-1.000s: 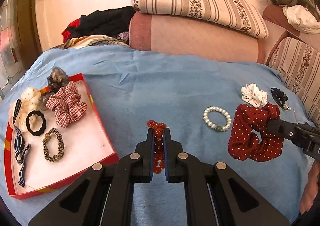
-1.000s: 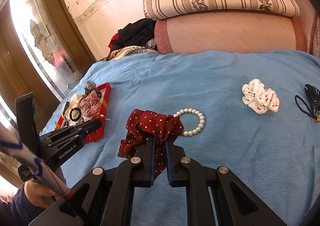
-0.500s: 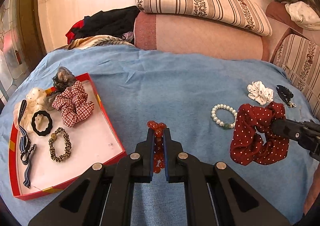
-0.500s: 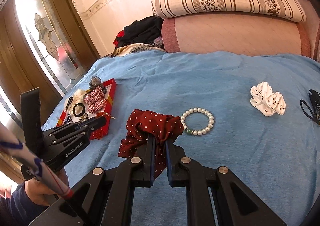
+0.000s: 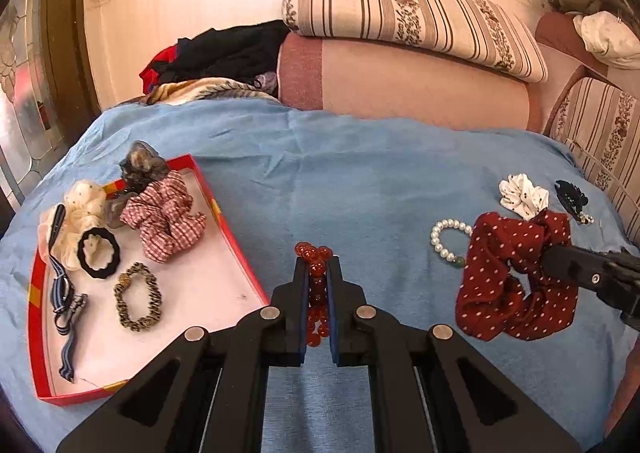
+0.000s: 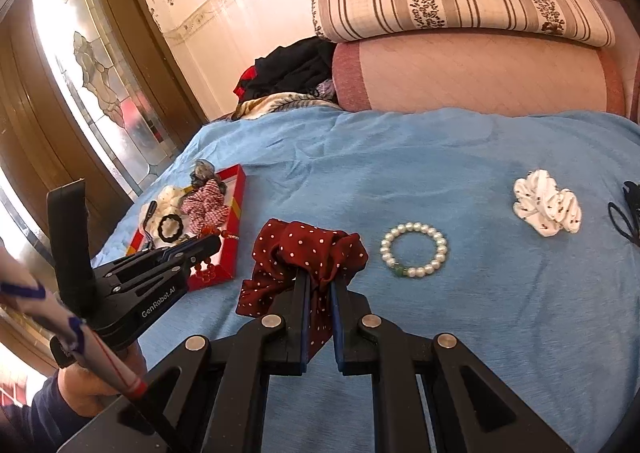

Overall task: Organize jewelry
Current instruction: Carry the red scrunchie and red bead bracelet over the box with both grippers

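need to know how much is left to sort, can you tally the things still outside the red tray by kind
scrunchies: 2, the red dotted scrunchie in the right tongs and the white scrunchie on the blue cover
bead bracelets: 2, the red bracelet in the left tongs and the pearl bracelet
black hair clip: 1
total: 5

A blue bedspread (image 5: 360,181) covers the bed, creased toward its far edge. At twelve o'clock a pink bolster (image 5: 420,89) lies along the head of the bed, and a striped, flower-banded pillow (image 5: 408,13) rests on top of it. At eleven o'clock sits a heap of dark clothes (image 5: 224,53) — black with a red edge — over a patterned cream cloth (image 5: 200,91). At nine o'clock in the right wrist view stands a wooden door with leaded glass (image 6: 92,65).
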The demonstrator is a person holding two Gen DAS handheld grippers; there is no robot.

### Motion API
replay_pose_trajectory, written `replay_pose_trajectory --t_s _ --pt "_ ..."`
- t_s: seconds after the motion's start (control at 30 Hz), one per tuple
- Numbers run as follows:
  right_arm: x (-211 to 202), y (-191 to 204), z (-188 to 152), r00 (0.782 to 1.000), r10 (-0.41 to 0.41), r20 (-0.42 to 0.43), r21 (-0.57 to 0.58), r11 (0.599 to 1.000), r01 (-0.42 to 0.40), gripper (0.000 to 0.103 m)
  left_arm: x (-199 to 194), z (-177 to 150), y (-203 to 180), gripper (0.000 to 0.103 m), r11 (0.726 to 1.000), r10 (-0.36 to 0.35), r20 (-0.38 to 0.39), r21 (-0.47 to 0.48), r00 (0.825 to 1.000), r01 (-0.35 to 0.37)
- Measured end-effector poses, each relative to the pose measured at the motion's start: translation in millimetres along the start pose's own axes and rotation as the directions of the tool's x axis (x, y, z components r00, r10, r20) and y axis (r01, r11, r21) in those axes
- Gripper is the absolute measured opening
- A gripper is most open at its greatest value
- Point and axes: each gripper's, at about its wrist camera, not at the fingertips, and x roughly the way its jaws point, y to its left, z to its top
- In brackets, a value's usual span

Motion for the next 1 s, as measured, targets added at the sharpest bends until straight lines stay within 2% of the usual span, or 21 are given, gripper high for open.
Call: replay_pose_trajectory --t_s 0.17,0.4,0.67,1.0 --pt "4 29 8 1.0 0.021 0.017 -0.021 1.0 -0.021 0.01 -13 5 23 0.008 0.999 0.013 0.024 -0.048 1.0 -0.012" --pt "30 78 28 0.995 0.101 0.018 -0.013 0.995 -0.101 0.01 -30 6 88 0.008 0.986 0.089 0.048 -0.146 0.995 -0.082" --pt "79 139 39 0.989 0.146 -0.024 -0.047 0.988 -0.147 0.01 -27 -11 156 0.008 0.956 0.174 -0.028 -0.234 0.984 -0.176" --pt "144 145 25 0.985 0.092 -0.144 -0.03 0.995 -0.097 0.01 -3 -27 182 0.008 0.933 0.205 -0.136 -0.272 0.969 -0.236"
